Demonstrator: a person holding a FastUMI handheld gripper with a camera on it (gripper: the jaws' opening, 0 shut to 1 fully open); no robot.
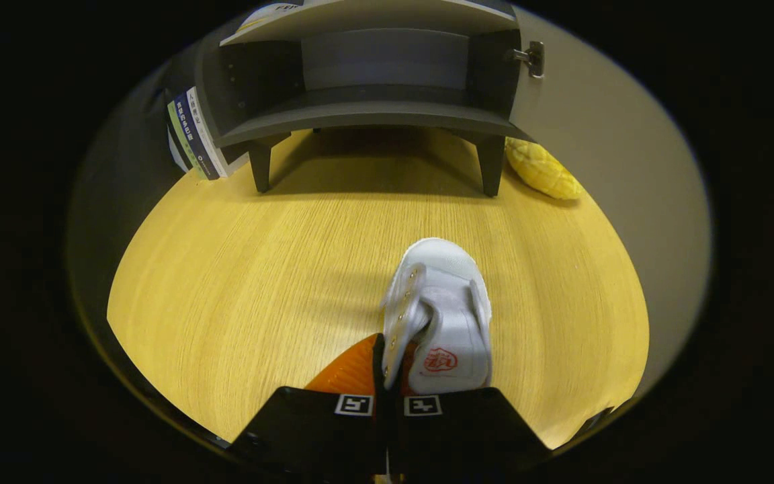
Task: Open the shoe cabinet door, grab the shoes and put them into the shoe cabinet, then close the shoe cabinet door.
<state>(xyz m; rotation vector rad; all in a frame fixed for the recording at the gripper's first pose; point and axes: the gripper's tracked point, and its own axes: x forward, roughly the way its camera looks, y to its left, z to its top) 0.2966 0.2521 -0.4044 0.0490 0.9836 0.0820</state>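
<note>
- My gripper [387, 376] has its two fingers drawn nearly together, pinching the side wall of a small white canvas shoe [441, 316] at its heel end; one finger sits outside the shoe and the other appears to sit inside its opening.
- The shoe points away from me, toe toward the cabinet, over the pale yellow wood-grain tabletop [239, 282].
- Beyond the shoe, across a bare stretch of the tabletop, stands the dark grey shoe cabinet on short legs [373, 101], its compartment exposed.
- Its light-coloured door [595, 121] is swung wide to the right on a metal hinge [533, 58].
- A few upright books [195, 134] lean beside the cabinet's left side.
- A bumpy yellow pineapple-like object [543, 169] lies by its right leg.
</note>
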